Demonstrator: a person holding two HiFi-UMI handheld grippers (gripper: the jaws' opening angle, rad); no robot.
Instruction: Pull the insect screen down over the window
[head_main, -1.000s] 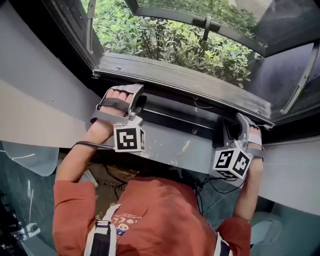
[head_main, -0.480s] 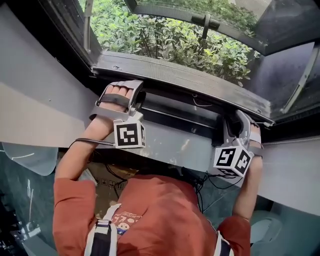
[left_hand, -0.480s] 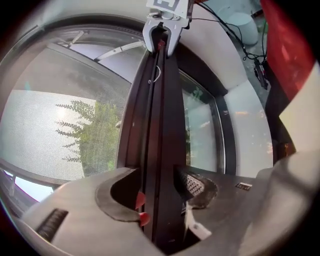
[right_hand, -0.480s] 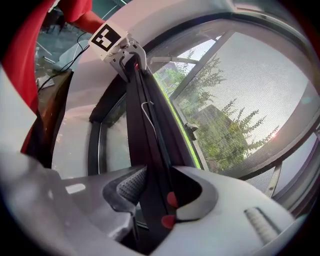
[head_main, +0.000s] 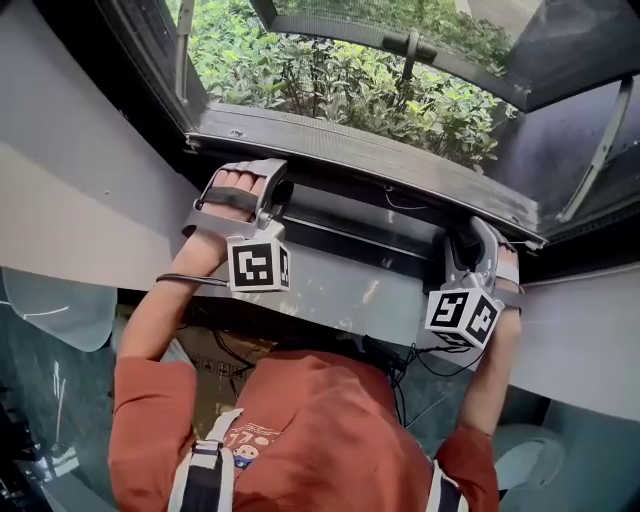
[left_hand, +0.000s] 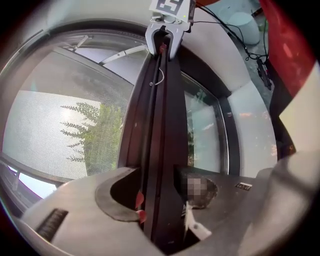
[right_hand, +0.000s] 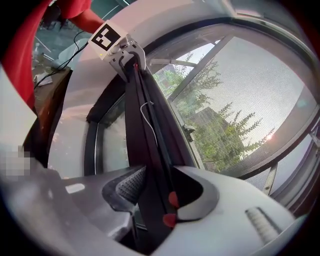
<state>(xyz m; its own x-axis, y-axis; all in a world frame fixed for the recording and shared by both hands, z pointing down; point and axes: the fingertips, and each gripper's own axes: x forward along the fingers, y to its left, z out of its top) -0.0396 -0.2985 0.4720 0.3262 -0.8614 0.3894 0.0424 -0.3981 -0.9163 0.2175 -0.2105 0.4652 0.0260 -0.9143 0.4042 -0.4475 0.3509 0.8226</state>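
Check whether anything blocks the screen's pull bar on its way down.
Nothing visible does. The pull bar is bare along its length except for a thin white cord lying against it, and nothing juts out below it.

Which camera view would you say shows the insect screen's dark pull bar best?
The head view: the dark metal pull bar lies across the picture, visible end to end. Each gripper view looks along it, so it appears only foreshortened.
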